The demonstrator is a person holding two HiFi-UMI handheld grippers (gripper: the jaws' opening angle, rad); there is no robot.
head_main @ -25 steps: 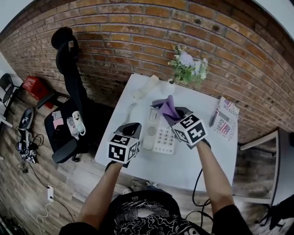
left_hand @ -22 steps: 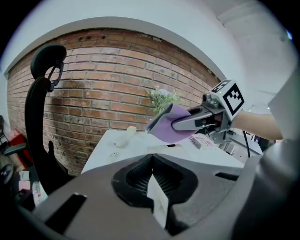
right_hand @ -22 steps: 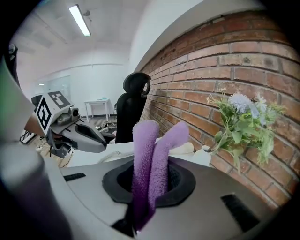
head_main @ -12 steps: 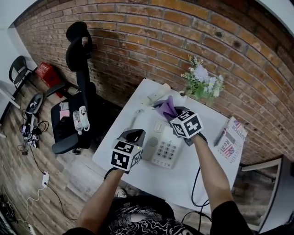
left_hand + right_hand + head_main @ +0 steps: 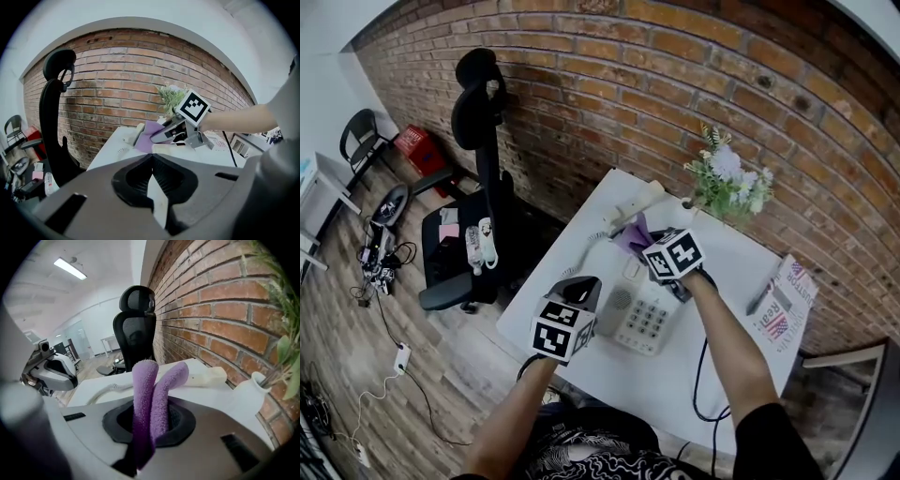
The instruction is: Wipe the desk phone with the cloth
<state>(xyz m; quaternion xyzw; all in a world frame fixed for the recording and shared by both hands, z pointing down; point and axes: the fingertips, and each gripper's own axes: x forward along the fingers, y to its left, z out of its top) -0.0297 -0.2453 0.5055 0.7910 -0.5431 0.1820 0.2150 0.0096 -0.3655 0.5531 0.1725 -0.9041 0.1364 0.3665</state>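
- Two grippers over a white table (image 5: 736, 272) that stands against a brick wall; a person's bare forearms run up from 6 o'clock.
- Right gripper (image 5: 149, 427): jaws clamped on a purple cloth (image 5: 145, 390). The cloth is folded, and its two ends stand up side by side out of the jaws.
- Head view: the cloth (image 5: 633, 234) sticks out at 11 o'clock from the right gripper's marker cube, over the far end of the desk phone (image 5: 645, 317). Cannot tell whether the cloth touches the phone.
- The phone base sits near the table's middle, keypad up. The handset (image 5: 633, 202) is off the cradle and lies on the table at 12 o'clock of the base, near the wall. A coiled cord (image 5: 586, 253) curls at the base's 10 o'clock.
- Left gripper (image 5: 152, 157): jaw tips pressed together, nothing between them. It is held at 9 o'clock of the base, just off the table's near-left edge, and points toward the right gripper.
- A white vase of flowers (image 5: 731, 178) is at 1 o'clock of the base, by the wall.
- A magazine (image 5: 783, 305) is at 3 o'clock, at the table's right edge.
- A black office chair (image 5: 478, 187) is on the floor at 10 o'clock, well apart from the table.
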